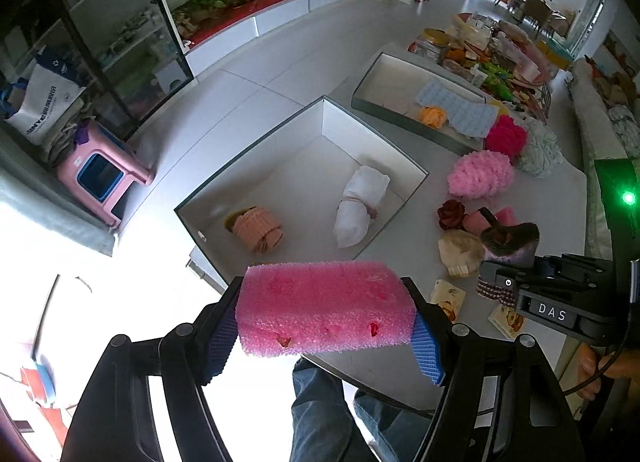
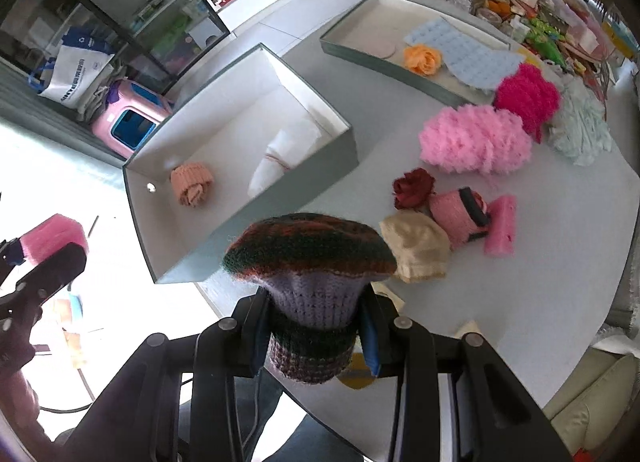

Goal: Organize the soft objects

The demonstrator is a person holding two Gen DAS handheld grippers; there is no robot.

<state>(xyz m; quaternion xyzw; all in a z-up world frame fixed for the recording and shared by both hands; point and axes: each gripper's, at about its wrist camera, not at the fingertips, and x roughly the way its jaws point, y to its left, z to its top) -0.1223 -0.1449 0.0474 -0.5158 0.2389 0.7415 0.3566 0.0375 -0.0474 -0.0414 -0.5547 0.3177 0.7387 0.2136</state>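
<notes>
Left gripper [image 1: 325, 326] clamps pink sponge [image 1: 325, 308] crosswise between pads; right gripper [image 2: 316, 336] pinches knit hat [image 2: 310, 262]

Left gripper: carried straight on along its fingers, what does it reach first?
Probably the open grey box. The left gripper, shut on the pink foam block, points down over the box's near corner, roughly toward the peach cloth roll inside. Fisheye depth is unclear, so it could strike the rim instead.

The white table [image 2: 560, 262] bears a deep box [image 2: 280, 198], a shallow tray [image 2: 360, 50] — and loose yarn balls [image 2: 476, 140].
</notes>
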